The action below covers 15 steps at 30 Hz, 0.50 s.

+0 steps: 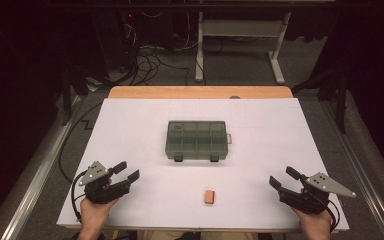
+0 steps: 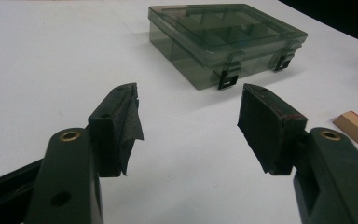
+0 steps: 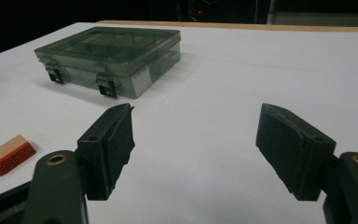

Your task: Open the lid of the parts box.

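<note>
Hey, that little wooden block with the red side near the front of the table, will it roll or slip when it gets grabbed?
The block probably won't roll: it lies flat and has square edges. It looks rigid and light, so it may skid on the smooth white table if nudged from one side.

Bare tabletop [image 1: 130,130] lies ahead of the left gripper [image 1: 128,171] and the right gripper [image 1: 282,178]. Between them sits a small block [image 1: 210,196]; farther ahead, the closed box [image 1: 197,140] stands in the way.

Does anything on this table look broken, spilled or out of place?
Nothing stands out. The compartment box sits shut and square, the small stamp block lies flat before it, and both grippers rest open, empty.
</note>
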Motion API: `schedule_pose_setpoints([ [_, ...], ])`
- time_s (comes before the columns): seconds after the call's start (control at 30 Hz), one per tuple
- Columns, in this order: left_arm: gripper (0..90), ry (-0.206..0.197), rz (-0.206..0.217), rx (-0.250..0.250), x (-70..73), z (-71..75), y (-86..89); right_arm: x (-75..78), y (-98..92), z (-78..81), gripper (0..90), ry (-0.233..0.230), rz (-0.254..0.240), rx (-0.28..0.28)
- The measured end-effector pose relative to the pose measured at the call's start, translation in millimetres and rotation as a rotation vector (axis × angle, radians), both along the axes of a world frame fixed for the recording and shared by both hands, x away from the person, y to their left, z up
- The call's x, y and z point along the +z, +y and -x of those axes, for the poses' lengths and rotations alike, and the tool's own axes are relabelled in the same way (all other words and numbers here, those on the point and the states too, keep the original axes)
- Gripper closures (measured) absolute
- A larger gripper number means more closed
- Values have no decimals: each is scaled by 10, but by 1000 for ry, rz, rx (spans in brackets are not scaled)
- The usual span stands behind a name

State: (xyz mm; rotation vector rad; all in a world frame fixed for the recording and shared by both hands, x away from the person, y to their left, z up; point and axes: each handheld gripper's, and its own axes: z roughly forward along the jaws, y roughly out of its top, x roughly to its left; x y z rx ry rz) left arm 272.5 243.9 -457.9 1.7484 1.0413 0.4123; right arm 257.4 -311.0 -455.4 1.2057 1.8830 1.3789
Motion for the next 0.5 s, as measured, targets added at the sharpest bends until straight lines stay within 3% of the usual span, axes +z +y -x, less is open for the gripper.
schedule_pose_setpoints([
  [0.5, 380, 24, 20, 15, -3, 1, 15, -1, -13, -6, 293, 7, -9, 2],
])
